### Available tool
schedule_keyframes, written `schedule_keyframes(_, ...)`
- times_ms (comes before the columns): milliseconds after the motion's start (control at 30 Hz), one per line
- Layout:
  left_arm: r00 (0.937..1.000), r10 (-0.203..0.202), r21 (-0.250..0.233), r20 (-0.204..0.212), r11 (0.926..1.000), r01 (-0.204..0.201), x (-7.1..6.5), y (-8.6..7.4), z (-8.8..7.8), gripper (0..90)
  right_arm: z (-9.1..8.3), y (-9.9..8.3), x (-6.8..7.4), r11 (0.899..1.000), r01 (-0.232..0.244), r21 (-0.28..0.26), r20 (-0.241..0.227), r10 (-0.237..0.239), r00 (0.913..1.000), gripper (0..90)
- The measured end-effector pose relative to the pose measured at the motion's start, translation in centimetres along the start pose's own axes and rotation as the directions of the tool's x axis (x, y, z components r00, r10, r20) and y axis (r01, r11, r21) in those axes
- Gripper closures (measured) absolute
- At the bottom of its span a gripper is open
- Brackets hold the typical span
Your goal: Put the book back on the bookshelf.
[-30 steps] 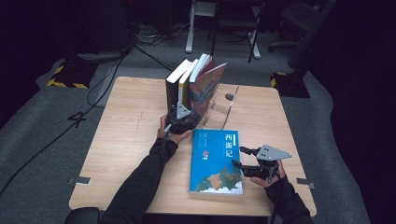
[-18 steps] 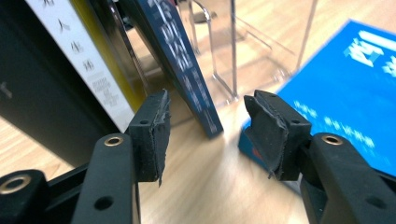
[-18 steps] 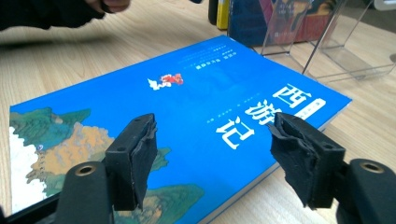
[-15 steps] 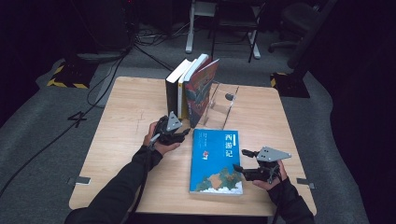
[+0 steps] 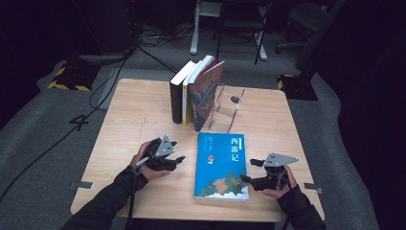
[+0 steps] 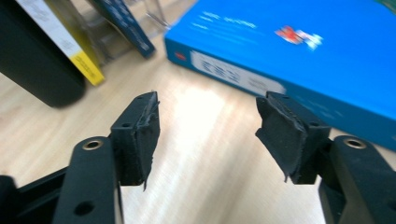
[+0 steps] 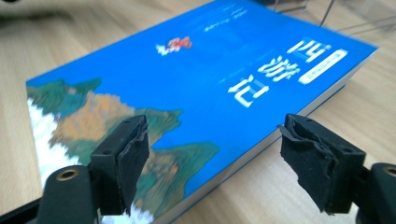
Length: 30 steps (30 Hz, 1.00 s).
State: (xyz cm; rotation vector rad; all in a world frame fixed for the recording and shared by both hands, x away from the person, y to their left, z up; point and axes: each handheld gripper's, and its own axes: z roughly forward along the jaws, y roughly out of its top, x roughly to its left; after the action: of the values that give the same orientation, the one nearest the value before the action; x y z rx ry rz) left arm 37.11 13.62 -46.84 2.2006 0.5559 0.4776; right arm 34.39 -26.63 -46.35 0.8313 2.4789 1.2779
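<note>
A blue book (image 5: 222,165) with white characters on its cover lies flat near the table's front edge. The same blue book (image 7: 196,88) fills the right gripper view, and its spine edge (image 6: 299,56) crosses the left gripper view. My left gripper (image 5: 181,160) rests low on the wood just left of the book, open and empty (image 6: 208,130). At the book's right front corner sits my right gripper (image 5: 248,171), open (image 7: 212,161), its jaws straddling the corner without closing on it.
Several upright books (image 5: 194,93) lean against a clear acrylic bookend (image 5: 230,108) at the back centre of the wooden table (image 5: 124,120). A chair and cables lie on the dark floor beyond.
My left gripper has drawn back from the upright books toward the front and now lies low beside the blue book. The right gripper has barely moved.
</note>
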Motion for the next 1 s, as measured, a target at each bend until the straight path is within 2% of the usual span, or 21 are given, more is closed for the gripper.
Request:
schedule_keyframes(33,1.0000,0.000,0.000,0.000,1.0000,0.000,0.0,0.0,0.0,35.9,-0.1,-0.1,0.1,1.000,0.010,0.006,-0.005,-0.010,0.9999,23.4)
schedule_keyframes(133,0.9990,-0.004,0.013,0.044,0.9999,0.003,-1.1,-0.9,-0.7,34.7,-0.4,-0.3,0.3,0.999,0.023,0.023,0.005,-0.023,0.9997,25.0)
schedule_keyframes(233,0.9976,-0.008,0.030,0.068,0.9995,0.006,-1.8,-1.5,-1.1,32.9,-0.7,-0.7,0.2,0.999,0.008,0.035,-0.010,-0.007,0.9999,26.2)
schedule_keyframes(300,0.9957,-0.002,0.054,0.093,0.9985,-0.003,-2.7,-2.4,-1.4,31.3,-0.8,-1.1,0.2,0.999,-0.004,0.051,-0.032,0.006,0.9995,26.3)
schedule_keyframes(367,0.9953,0.000,0.060,0.097,0.9982,-0.006,-3.1,-2.7,-1.6,30.2,-0.7,-1.6,0.4,0.997,0.002,0.072,-0.080,0.004,0.9968,26.1)
schedule_keyframes(400,0.9943,-0.004,0.063,0.107,0.9980,-0.003,-3.3,-2.8,-1.6,30.2,-0.7,-1.6,0.4,0.997,0.002,0.072,-0.080,0.004,0.9968,26.1)
schedule_keyframes(433,0.9913,-0.017,0.067,0.130,0.9977,0.008,-3.6,-3.1,-1.7,29.2,-0.7,-1.7,0.6,0.997,0.007,0.078,-0.106,0.001,0.9944,25.7)
schedule_keyframes(500,0.9871,-0.036,0.067,0.156,0.9975,0.026,-4.0,-3.4,-1.9,28.1,-0.5,-1.9,1.2,0.992,0.056,0.110,-0.159,-0.038,0.9865,25.2)
schedule_keyframes(567,0.9854,-0.031,0.080,0.168,0.9967,0.017,-4.4,-3.5,-1.9,27.4,-0.5,-2.0,1.5,0.991,0.077,0.111,-0.198,-0.054,0.9786,25.6)
schedule_keyframes(633,0.9830,-0.016,0.085,0.183,0.9964,0.000,-4.6,-3.5,-1.8,27.0,-0.6,-2.0,1.5,0.989,0.088,0.115,-0.200,-0.063,0.9777,26.0)
schedule_keyframes(700,0.9844,-0.018,0.097,0.175,0.9953,0.001,-4.8,-3.5,-1.6,26.6,-0.8,-2.2,1.3,0.990,0.078,0.115,-0.202,-0.054,0.9780,26.3)
schedule_keyframes(733,0.9832,-0.020,0.099,0.181,0.9951,0.002,-4.9,-3.5,-1.5,26.6,-1.0,-2.3,1.1,0.991,0.072,0.111,-0.194,-0.050,0.9798,26.8)
schedule_keyframes(867,0.9835,-0.015,0.123,0.180,0.9923,-0.008,-5.2,-3.5,-0.9,26.6,-1.2,-2.3,0.3,0.994,-0.001,0.109,-0.130,0.015,0.9914,28.0)
schedule_keyframes(933,0.9835,-0.017,0.135,0.180,0.9909,-0.007,-5.3,-3.6,-0.5,26.1,-0.7,-2.1,0.2,0.993,-0.025,0.115,-0.128,0.039,0.9910,26.6)
schedule_keyframes(1000,0.9815,-0.022,0.133,0.190,0.9911,-0.003,-5.3,-3.5,-0.4,25.4,-0.1,-1.8,0.2,0.990,-0.028,0.135,-0.124,0.045,0.9913,23.9)
